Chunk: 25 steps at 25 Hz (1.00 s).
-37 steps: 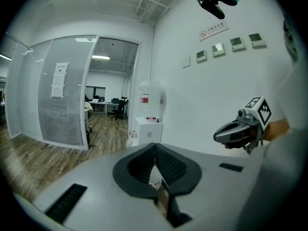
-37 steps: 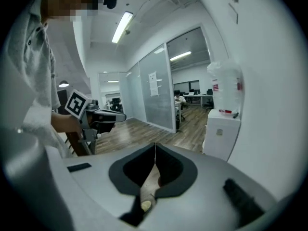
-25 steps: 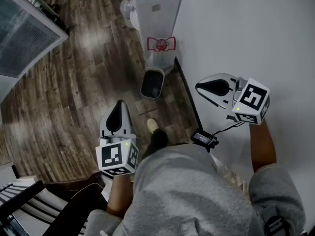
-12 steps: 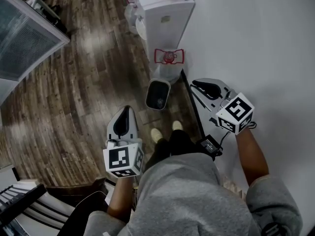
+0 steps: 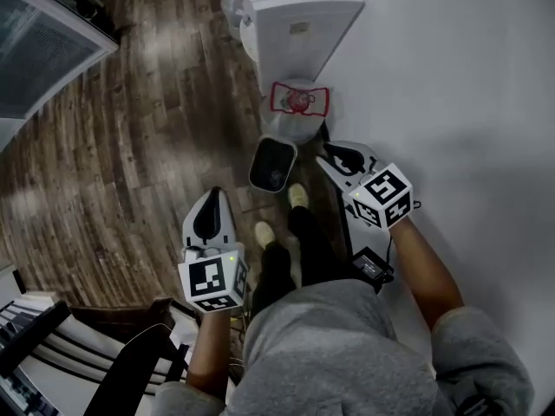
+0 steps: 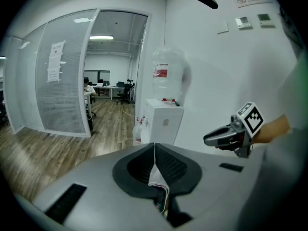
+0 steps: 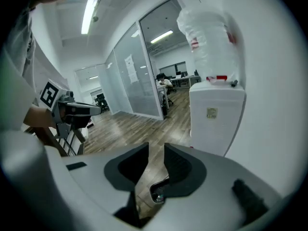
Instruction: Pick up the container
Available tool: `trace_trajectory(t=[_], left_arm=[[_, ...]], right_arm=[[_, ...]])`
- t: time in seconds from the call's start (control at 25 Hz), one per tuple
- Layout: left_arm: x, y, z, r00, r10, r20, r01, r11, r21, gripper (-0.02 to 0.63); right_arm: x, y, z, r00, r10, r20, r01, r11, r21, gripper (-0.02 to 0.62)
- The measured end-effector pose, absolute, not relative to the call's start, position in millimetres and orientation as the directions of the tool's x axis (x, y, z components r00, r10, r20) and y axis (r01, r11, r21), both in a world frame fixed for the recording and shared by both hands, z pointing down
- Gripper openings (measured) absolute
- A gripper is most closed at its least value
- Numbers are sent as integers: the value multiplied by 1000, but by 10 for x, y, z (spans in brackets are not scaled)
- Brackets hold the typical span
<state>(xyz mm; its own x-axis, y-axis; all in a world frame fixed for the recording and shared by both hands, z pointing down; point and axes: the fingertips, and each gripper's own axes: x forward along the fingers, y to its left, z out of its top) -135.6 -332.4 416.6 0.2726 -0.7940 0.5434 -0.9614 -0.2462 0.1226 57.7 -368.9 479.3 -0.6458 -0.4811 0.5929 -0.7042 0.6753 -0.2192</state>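
A small dark bin (image 5: 271,165), the container, stands open-topped on the wood floor beside the water dispenser (image 5: 299,24). My right gripper (image 5: 323,161) hovers just to the right of the bin, at about waist height. Its jaws (image 7: 156,149) are opening, with a clear gap and nothing between them. My left gripper (image 5: 212,196) hangs lower left of the bin, pointing forward. Its pads (image 6: 154,146) are pressed together, with a thin white sliver showing in the seam. The bin is out of sight in both gripper views.
The white dispenser (image 6: 163,124) carries a large bottle (image 7: 211,37) and stands against the white wall (image 5: 468,102). A round white object with a red label (image 5: 299,100) sits at its foot. The person's shoes (image 5: 297,196) are near the bin. Glass partitions (image 6: 62,81) are on the left, a black chair (image 5: 130,380) behind.
The person has stepped closer to the dispenser and the bin. The right gripper has swung left and down towards the bin, and its jaws have parted. The left gripper stays shut.
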Motion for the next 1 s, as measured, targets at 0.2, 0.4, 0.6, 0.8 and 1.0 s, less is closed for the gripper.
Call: trace_trajectory(t=[0.2,0.4,0.6,0.8,1.0], left_arm=[[-1304,-3476,4694,248,-757,605,-969,-208,137,15],[-1245,-3484,5474,246,-692,678,-969,-191,156,15],[-1250,-3405,6337,240,-626,742,-971,-161,178,15],[-1246,-3328,7209,247,-572,782,-969,-135,207,15],[-1252,-3317,7937,249,-541,803,-968,-111,226,15]], right_arm=[[457,-3740,5599,-639,-375,672,-689,668,-282,112],[441,-3818,6573,-585,-304,752,-706,647,-287,126],[522,-3896,7608,-519,-267,812,-750,598,-283,130],[570,-3852,8595,-471,-226,853,-765,586,-267,130],[614,-3849,9411,-439,-204,875,-774,581,-252,133]])
